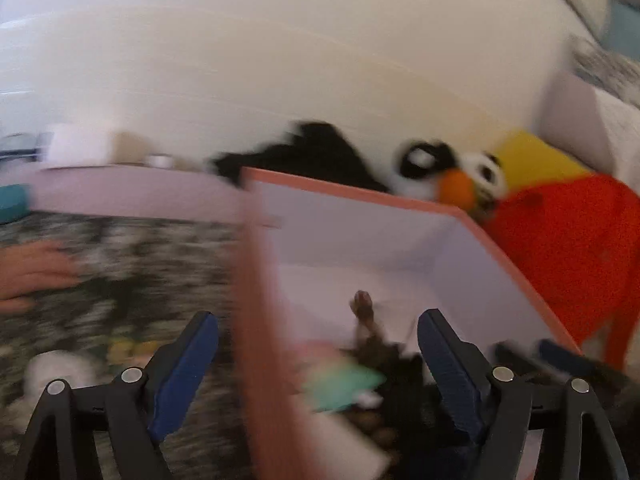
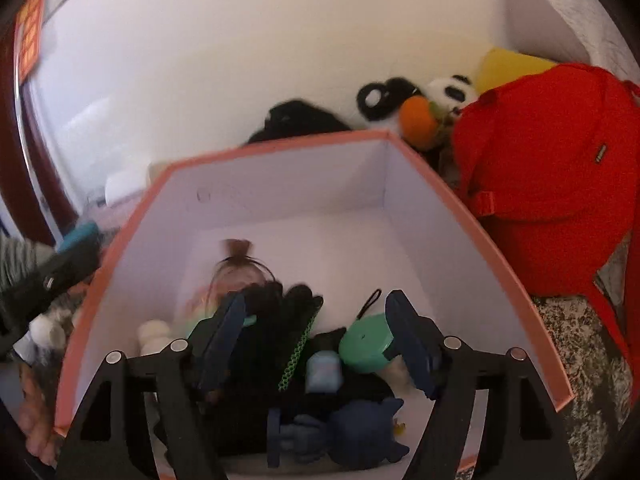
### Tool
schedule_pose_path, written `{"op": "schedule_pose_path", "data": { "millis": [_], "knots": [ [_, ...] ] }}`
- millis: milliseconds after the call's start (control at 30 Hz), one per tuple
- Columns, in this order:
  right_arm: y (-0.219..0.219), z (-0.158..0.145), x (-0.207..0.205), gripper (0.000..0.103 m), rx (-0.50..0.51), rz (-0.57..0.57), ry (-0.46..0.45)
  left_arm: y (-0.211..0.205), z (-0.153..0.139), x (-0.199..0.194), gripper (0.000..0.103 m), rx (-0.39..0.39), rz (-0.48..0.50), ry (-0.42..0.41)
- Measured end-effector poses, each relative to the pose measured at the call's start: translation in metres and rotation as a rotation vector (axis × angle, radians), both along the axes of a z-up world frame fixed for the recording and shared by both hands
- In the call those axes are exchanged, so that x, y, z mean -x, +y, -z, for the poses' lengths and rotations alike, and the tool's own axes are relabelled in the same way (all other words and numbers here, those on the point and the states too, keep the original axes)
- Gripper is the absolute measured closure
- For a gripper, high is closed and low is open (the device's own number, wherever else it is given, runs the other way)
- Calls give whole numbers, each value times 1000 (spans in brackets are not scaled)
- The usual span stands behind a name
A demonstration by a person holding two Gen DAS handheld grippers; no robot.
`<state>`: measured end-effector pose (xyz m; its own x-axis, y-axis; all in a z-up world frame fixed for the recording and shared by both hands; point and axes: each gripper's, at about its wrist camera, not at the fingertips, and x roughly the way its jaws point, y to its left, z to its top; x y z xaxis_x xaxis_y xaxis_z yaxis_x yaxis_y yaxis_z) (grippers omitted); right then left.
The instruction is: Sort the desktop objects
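Hovering over the box point(image 2: 404, 216), my right gripper point(image 2: 318, 340) points down into it, fingers spread and holding nothing, above a glove point(image 2: 276, 320), a green case point(image 2: 366, 344) and a blue figure point(image 2: 360, 428). My left gripper point(image 1: 318, 360), blurred, straddles the box's left wall, fingers also spread wide.
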<state>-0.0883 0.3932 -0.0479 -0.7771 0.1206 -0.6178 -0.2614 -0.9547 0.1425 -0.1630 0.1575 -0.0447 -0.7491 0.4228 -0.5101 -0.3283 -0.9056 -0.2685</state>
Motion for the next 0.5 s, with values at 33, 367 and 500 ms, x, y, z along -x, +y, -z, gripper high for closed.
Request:
{"op": "schedule_pose_path", "data": {
  "millis": [33,367,500],
  "knots": [
    [-4,-7,-5,24,18,-21,28,-17,0,-4,8,34,-49,15],
    [-173,-38,-22,13,62,-445,173,-170,51,-56,3,384,-432,249],
    [-226,2,6,13,-3,-499,60,-196,78,-42,3,274,-457,183]
  ]
}}
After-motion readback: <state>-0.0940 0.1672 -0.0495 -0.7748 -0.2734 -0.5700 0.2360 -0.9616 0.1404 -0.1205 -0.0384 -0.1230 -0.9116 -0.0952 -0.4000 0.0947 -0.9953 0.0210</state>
